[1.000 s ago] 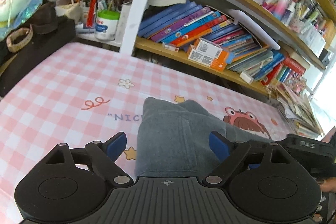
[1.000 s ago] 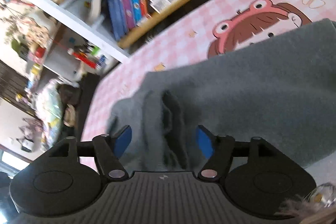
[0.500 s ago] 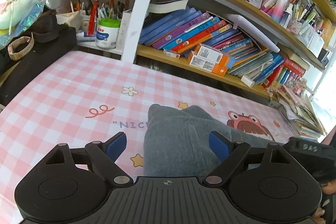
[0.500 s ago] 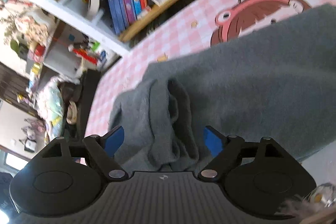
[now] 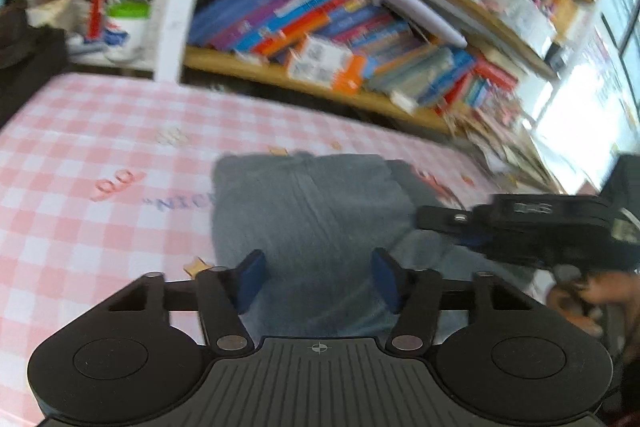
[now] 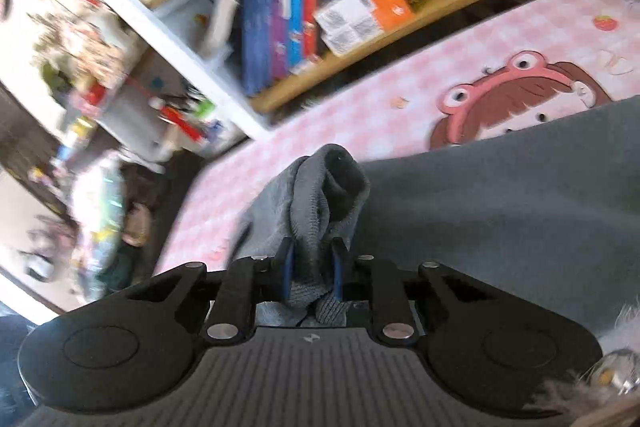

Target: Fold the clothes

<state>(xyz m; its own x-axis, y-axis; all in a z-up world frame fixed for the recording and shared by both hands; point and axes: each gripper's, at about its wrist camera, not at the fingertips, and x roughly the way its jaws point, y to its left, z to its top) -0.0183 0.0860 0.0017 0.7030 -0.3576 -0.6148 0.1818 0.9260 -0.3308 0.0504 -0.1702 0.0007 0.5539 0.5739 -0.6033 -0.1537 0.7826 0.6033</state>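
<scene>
Item: grey knitted garment [image 6: 500,211], lying on pink checked tablecloth [image 5: 100,155]. My right gripper [image 6: 311,269] pinches its bunched edge; my left gripper [image 5: 318,277] gapes above the cloth, holding nothing. Advice: lift slowly, carry the edge across evenly.

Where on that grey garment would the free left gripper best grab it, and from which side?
Probably the grey garment's far left corner, approached from the checked tablecloth side. That edge lies flat and exposed, so a finger could slip under. The right gripper already pinches a bunched fold; the left gripper hangs open.
</scene>
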